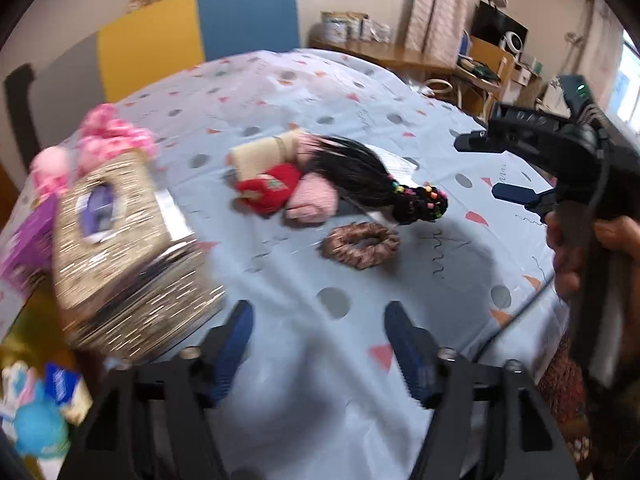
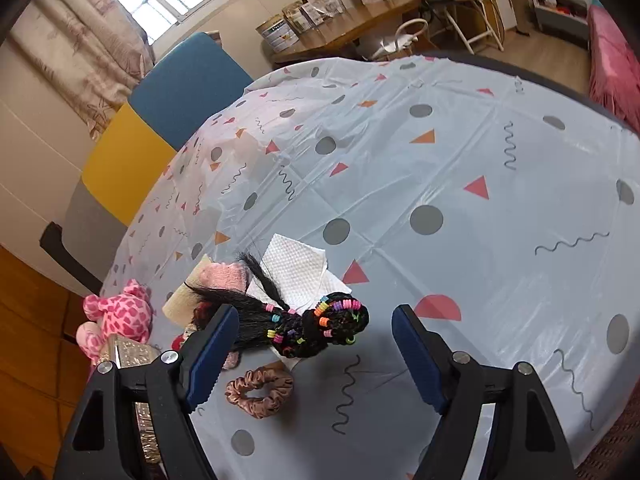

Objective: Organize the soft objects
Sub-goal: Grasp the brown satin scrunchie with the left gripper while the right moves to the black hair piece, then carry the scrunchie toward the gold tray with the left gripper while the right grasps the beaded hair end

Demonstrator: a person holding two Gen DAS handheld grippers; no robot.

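Observation:
A pile of soft things lies mid-table: a black hairpiece with coloured beads [image 1: 372, 180] [image 2: 316, 324], a red knit item [image 1: 270, 190], a pink knit item [image 1: 314, 202] [image 2: 222, 274], a beige cloth [image 1: 264, 154] and a brown satin scrunchie [image 1: 362, 244] [image 2: 260, 390]. A pink heart-patterned plush [image 1: 116, 138] [image 2: 122, 312] sits at the table's left edge. My left gripper [image 1: 320, 316] is open and empty, hovering short of the scrunchie. My right gripper [image 2: 316, 340] [image 1: 500, 168] is open and empty, above the hairpiece and scrunchie.
A glittery gold box [image 1: 128, 248] [image 2: 132, 352] stands at the left, by the plush. White paper towel [image 2: 298, 270] lies under the hairpiece. The patterned tablecloth [image 2: 480, 200] covers the round table. Yellow and blue chair backs [image 1: 196, 32] stand behind. Toys [image 1: 40, 412] lie off the table's left edge.

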